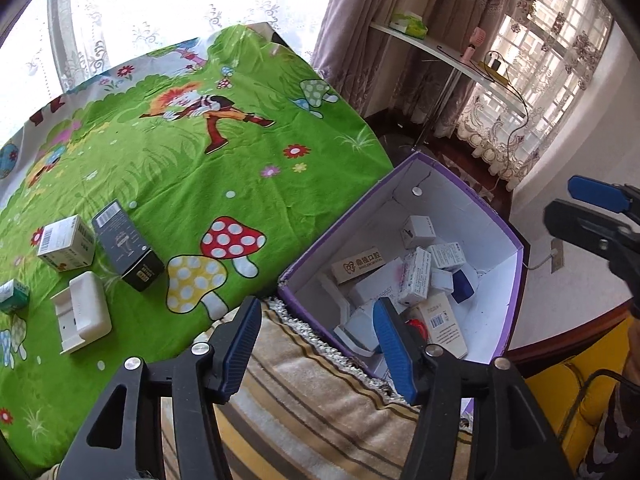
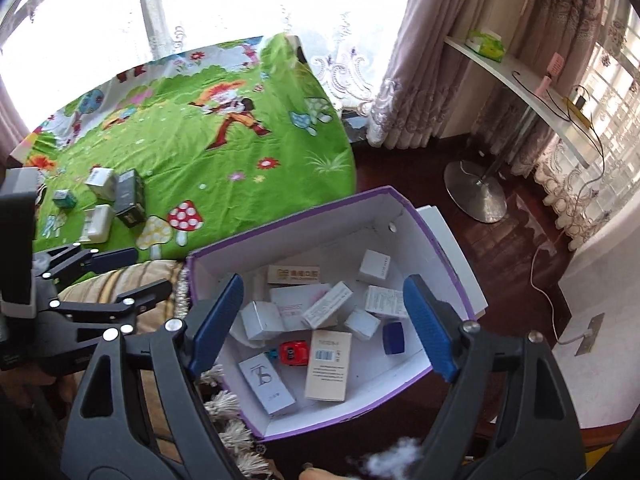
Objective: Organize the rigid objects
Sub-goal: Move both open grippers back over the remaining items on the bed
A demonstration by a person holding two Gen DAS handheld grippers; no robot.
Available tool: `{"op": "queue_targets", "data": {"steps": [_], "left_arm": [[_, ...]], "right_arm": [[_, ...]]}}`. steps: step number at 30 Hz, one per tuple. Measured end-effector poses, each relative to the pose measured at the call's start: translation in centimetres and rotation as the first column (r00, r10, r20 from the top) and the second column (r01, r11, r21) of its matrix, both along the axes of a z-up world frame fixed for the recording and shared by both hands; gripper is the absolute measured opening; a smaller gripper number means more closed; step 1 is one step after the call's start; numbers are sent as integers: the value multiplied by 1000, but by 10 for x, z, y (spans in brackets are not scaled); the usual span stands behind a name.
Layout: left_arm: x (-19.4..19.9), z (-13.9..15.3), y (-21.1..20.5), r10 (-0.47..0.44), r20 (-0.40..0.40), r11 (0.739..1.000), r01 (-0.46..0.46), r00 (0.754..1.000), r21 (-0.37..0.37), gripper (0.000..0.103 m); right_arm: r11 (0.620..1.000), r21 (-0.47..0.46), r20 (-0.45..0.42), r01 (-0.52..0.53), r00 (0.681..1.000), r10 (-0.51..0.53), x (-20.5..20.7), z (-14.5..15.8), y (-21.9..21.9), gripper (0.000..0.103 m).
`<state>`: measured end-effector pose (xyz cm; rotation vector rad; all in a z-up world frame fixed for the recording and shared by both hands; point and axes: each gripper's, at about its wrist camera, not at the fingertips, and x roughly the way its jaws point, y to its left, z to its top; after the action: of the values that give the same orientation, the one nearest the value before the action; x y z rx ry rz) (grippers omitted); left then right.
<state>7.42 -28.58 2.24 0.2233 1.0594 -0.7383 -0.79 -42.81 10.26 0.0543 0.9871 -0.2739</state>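
A purple box with a white inside stands on the floor beside the bed and holds several small cartons and a red toy. On the green cartoon sheet lie a dark carton, a white barcode carton, a white plastic holder and a small teal box. My left gripper is open and empty over the bed edge. My right gripper is open and empty above the box.
A striped fringed blanket lies between sheet and box. A white shelf table on a metal foot stands by the curtains, with cables running down to the dark wood floor.
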Motion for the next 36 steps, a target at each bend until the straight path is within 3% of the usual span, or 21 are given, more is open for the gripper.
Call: {"op": "queue_targets", "data": {"steps": [6,11,16,24,27,31,36], "left_arm": [[12,3,43,97,2,995,-97,995,5,59],[23,3,88,187,6,982,-187,982,15,59],[35,3,129,282,2,960,-282,960,6,59],[44,2,166,352,-1,936,-352,936,-10,59],[45,0,172,361,-6,932,-362,932,-15,59],[45,-1,179,376,-14,926,-377,926,-30,59],[45,3,183,377,-9,925,-377,926,-42,59]], "right_arm": [[987,48,85,-151,986,147,11,56,66,84],[941,88,174,-326,935,308,15,103,127,84],[905,108,229,-412,896,380,20,128,164,84],[876,143,256,-461,872,417,32,146,194,84],[870,121,248,-478,863,440,34,141,200,84],[857,180,210,-483,870,446,41,131,198,84],[852,164,223,-497,860,459,40,136,209,84]]}}
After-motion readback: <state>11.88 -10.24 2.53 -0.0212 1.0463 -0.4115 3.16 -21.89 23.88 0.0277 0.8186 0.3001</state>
